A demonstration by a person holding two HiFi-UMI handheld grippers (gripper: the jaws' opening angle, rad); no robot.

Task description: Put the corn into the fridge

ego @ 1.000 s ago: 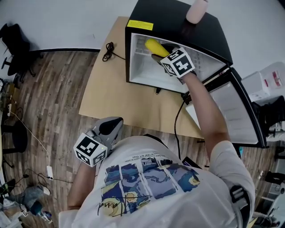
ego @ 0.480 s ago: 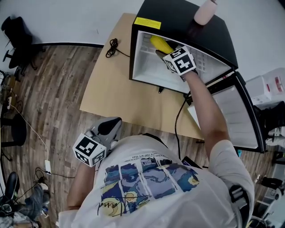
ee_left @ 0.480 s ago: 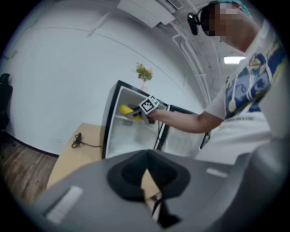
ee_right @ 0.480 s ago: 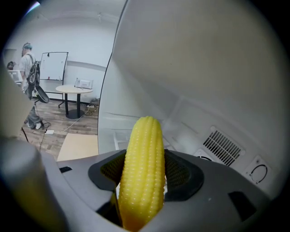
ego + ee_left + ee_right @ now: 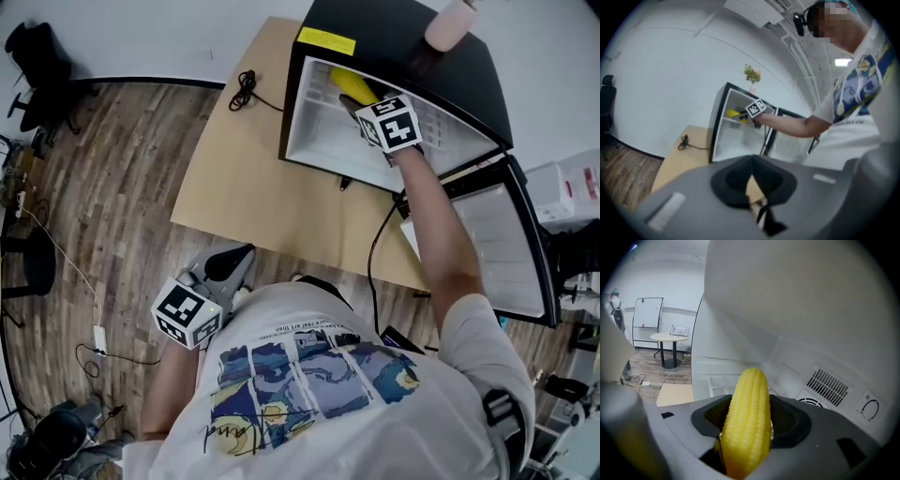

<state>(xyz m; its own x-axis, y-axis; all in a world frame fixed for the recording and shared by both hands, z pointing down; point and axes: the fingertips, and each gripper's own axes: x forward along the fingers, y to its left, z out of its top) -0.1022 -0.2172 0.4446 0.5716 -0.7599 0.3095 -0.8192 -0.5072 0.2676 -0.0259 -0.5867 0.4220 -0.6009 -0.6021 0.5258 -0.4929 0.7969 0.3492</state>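
Observation:
The yellow corn [image 5: 747,420] is clamped between the jaws of my right gripper [image 5: 746,420], its tip pointing into the white inside of the fridge [image 5: 811,324]. In the head view the corn [image 5: 352,85] and the right gripper [image 5: 367,105] are inside the open black mini fridge [image 5: 394,42], near its upper shelf. My left gripper [image 5: 225,267] hangs low by the person's left side, away from the fridge, jaws together with nothing between them. From the left gripper view the fridge [image 5: 736,126] and the corn [image 5: 733,113] show in the distance.
The fridge stands on a light wooden table [image 5: 253,178] with its door [image 5: 502,239] swung open to the right. A black cable [image 5: 246,92] lies on the table's left part. A pink vase [image 5: 450,23] stands on the fridge top. Wood floor surrounds the table.
The right gripper has carried the corn a little deeper into the fridge. The left gripper has stayed where it was.

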